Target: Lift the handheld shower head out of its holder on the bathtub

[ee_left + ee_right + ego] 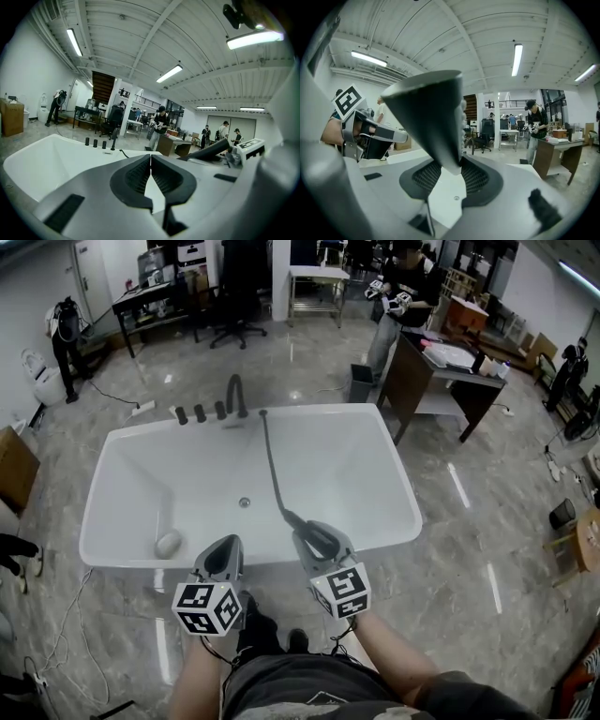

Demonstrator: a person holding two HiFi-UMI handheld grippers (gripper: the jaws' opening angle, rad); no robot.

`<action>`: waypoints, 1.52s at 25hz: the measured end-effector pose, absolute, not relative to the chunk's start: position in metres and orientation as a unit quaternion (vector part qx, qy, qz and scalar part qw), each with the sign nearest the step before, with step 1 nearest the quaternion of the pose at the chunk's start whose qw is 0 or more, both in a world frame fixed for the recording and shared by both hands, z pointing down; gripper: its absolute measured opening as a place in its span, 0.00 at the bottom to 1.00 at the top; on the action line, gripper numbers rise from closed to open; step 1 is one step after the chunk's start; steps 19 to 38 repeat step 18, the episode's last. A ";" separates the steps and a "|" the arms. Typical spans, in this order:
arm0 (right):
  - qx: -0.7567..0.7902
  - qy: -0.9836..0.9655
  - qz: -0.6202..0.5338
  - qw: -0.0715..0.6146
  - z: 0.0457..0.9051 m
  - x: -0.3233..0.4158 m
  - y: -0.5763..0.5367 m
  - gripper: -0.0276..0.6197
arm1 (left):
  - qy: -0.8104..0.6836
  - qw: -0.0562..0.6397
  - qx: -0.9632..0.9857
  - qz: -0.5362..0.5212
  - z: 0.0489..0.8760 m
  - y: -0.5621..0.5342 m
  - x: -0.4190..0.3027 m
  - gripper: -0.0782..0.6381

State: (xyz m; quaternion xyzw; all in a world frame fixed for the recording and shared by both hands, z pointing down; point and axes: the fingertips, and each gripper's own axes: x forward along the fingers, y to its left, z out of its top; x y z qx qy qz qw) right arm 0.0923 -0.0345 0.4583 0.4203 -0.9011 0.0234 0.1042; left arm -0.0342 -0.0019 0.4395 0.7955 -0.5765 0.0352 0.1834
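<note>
At near rim of bathtub [409, 491]: right gripper [320, 538] is clenched on shower head [298, 521], dark grey. Right gripper view confirms it: dark cone-shaped body of the head stands up from between the ribbed pads [474, 177], both pads pressing on its narrow lower end, jaws spread wide to fit it. Head sits over the near edge of the tub, well apart from the fittings on the far rim. Can't make out a holder from any view.

Hose [271, 465], dark and thin, runs from the head back across the white basin to the far rim, ending just beside faucet [234, 395]. Three dark knobs [199, 413] stand in a row left of the faucet. Drain [245, 502] is mid-floor of tub. Small pale rounded item [169, 543] lies in the basin, near-left corner; what it is, unclear.

Left gripper [222, 549] hangs just beside the right one, also at the near rim, jaws pressed together w/ nothing between them. Its own view shows the tips meeting on a closed line. Marker cube [206, 607] sits on its rear end.

Bkgd: glossy grey stone floor [469, 549], desk [441, 376] beyond tub to the right, person [396, 310] standing by it.
</note>
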 end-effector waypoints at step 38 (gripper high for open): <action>0.414 -0.905 0.013 0.101 0.451 0.077 -0.039 0.26 | -0.579 0.169 0.796 0.039 0.430 -0.005 -0.047 0.13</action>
